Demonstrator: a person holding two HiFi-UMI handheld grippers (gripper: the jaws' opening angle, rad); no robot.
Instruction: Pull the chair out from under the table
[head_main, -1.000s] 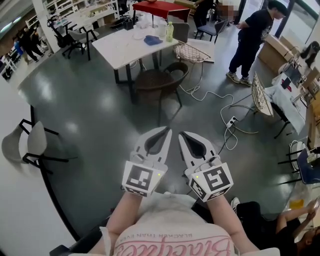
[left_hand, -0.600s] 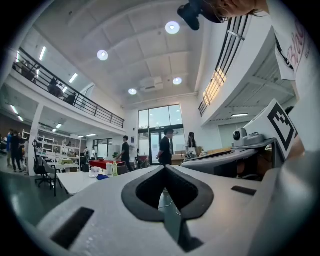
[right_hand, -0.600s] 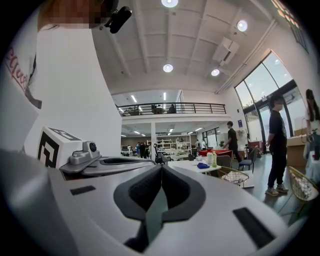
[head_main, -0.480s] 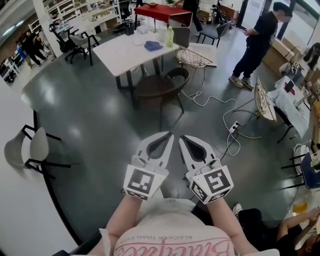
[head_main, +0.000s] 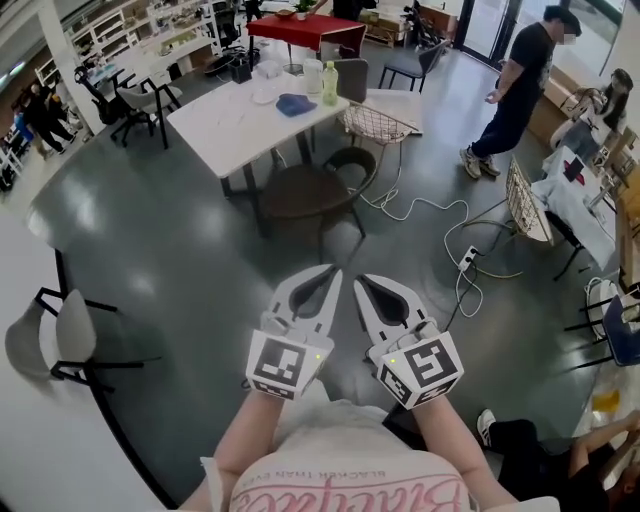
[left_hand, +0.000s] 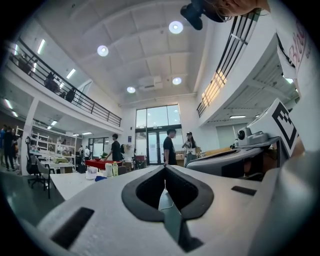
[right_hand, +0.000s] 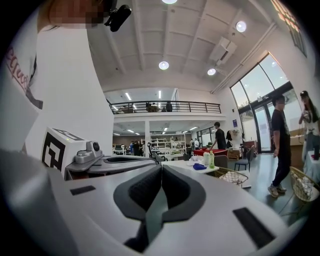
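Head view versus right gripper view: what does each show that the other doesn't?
Head view only: the brown chair and the power strip on the floor. Right gripper view only: the balcony and ceiling lights. Both: the white table, the green bottle and the person in black.

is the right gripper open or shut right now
Shut: in its own view the right gripper has its jaws touching, with nothing between them.
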